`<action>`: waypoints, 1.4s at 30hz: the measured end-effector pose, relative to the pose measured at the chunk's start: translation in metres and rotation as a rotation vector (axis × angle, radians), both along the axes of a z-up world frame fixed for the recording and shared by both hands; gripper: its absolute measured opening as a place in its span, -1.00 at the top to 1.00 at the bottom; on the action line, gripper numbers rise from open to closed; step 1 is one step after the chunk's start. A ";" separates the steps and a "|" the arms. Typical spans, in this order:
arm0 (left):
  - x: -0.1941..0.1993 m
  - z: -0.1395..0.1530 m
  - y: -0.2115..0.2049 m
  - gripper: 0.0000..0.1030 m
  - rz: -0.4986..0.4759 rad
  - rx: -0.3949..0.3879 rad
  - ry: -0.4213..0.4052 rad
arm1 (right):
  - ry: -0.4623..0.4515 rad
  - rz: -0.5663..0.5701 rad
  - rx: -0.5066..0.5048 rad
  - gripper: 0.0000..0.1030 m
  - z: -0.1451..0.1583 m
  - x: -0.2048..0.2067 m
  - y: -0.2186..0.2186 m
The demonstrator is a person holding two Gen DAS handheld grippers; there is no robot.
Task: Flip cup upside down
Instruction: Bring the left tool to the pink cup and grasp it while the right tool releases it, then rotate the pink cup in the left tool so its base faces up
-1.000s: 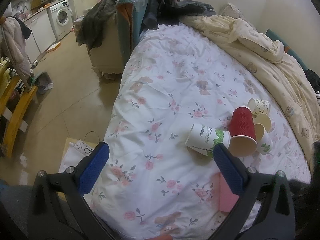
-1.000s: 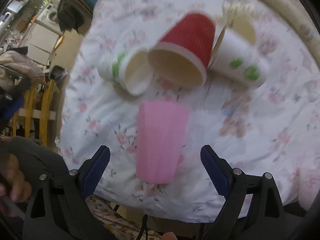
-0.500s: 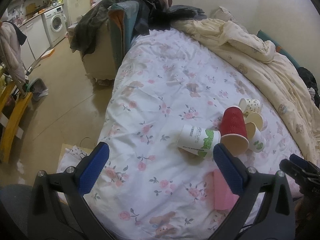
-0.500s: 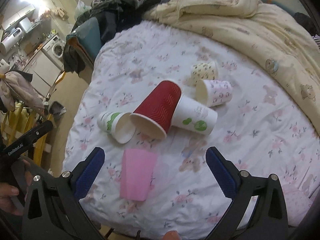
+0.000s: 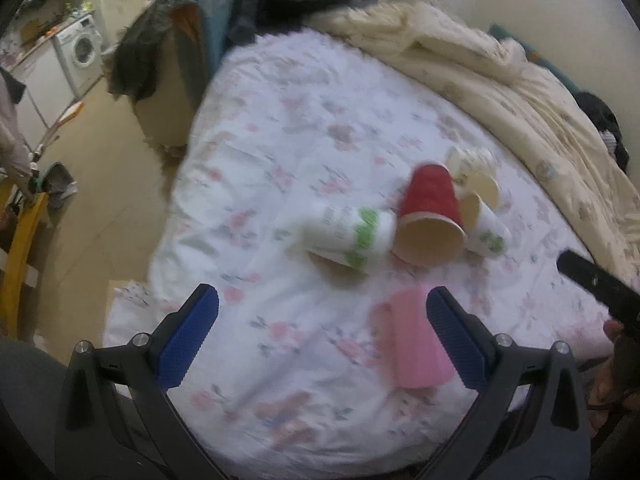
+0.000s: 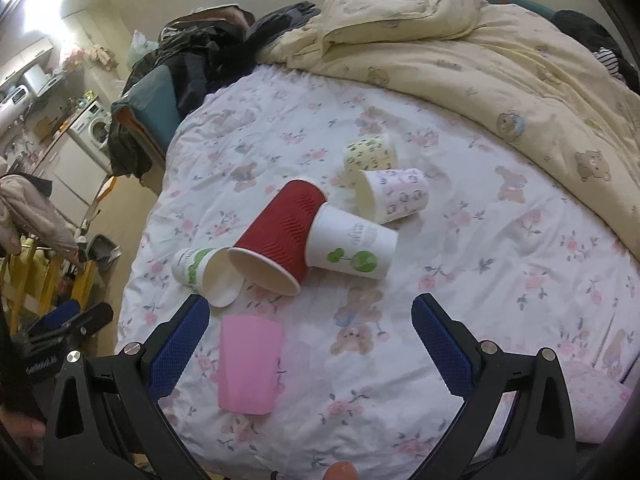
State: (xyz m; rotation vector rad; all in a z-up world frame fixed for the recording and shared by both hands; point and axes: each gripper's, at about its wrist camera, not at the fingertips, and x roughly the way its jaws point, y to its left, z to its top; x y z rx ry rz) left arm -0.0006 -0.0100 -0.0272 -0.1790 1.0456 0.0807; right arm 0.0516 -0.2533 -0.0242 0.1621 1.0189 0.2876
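Observation:
Several paper cups lie on their sides on a floral bedsheet (image 6: 500, 240). A red ribbed cup (image 6: 280, 236) lies in the middle, also in the left wrist view (image 5: 430, 214). A white cup with green print (image 6: 204, 270) lies left of it (image 5: 348, 236). A white cup with a green tree (image 6: 352, 242), a patterned cup (image 6: 394, 196) and a yellowish cup (image 6: 370, 152) lie to its right. A pink cup (image 6: 248, 364) lies nearest, also in the left wrist view (image 5: 412, 340). My left gripper (image 5: 320, 340) and right gripper (image 6: 308, 344) are open and empty above the bed's near edge.
A cream duvet (image 6: 500, 60) is bunched along the far right of the bed. A chair piled with dark clothes (image 6: 192, 60) stands at the bed's far left. A washing machine (image 5: 82, 46) and a yellow frame (image 5: 20, 256) stand on the floor to the left.
Both grippers stay open. The right wrist view has pulled back and up from the pink cup. The left wrist view has moved closer to the cups and is blurred.

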 end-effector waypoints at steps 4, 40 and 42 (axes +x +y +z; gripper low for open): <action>0.003 -0.019 -0.029 -0.96 -0.044 -0.038 0.073 | 0.008 -0.045 0.015 -1.00 0.003 0.000 -0.013; 0.004 -0.037 -0.062 -0.06 -0.190 -0.154 0.205 | 0.052 -0.119 0.100 -1.00 0.004 0.002 -0.036; 0.000 -0.018 -0.052 -0.06 -0.209 -0.140 0.162 | 0.055 -0.112 0.106 -1.00 0.004 0.002 -0.033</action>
